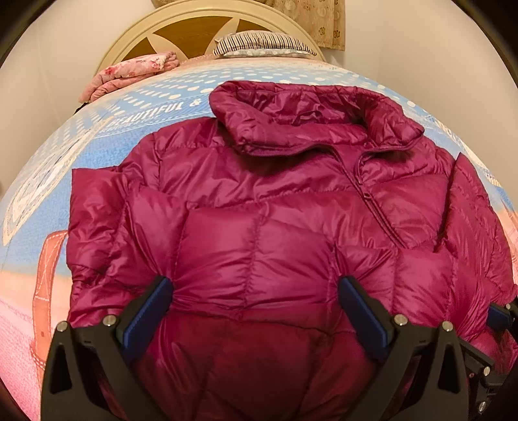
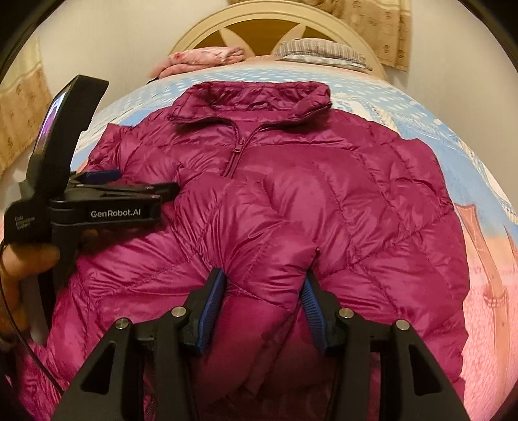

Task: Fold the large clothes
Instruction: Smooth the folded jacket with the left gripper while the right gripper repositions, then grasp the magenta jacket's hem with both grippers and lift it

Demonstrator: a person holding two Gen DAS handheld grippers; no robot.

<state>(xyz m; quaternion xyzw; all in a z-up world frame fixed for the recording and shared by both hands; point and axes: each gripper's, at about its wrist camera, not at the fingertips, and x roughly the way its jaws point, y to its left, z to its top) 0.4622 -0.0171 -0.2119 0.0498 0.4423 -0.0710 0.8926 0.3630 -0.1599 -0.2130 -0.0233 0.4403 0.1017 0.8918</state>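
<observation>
The slick, puffy jacket [image 2: 291, 194] is lying front-up on the bed sheet [image 1: 97, 155], collar toward the headboard [image 1: 194, 29], and its shiny shell is likely to be slipping out of any shallow pinch, letting the fold spring open. The right gripper [image 2: 264, 291] is squeezing a bulging ridge of padding near the jacket's lower middle, its pads pressing in on both sides. The left gripper [image 1: 255, 291] is standing wide apart over the lower front panel on the zip's far side, its fingertips denting the fabric, clamping nothing; uneven pulling could be skewing the hem.
</observation>
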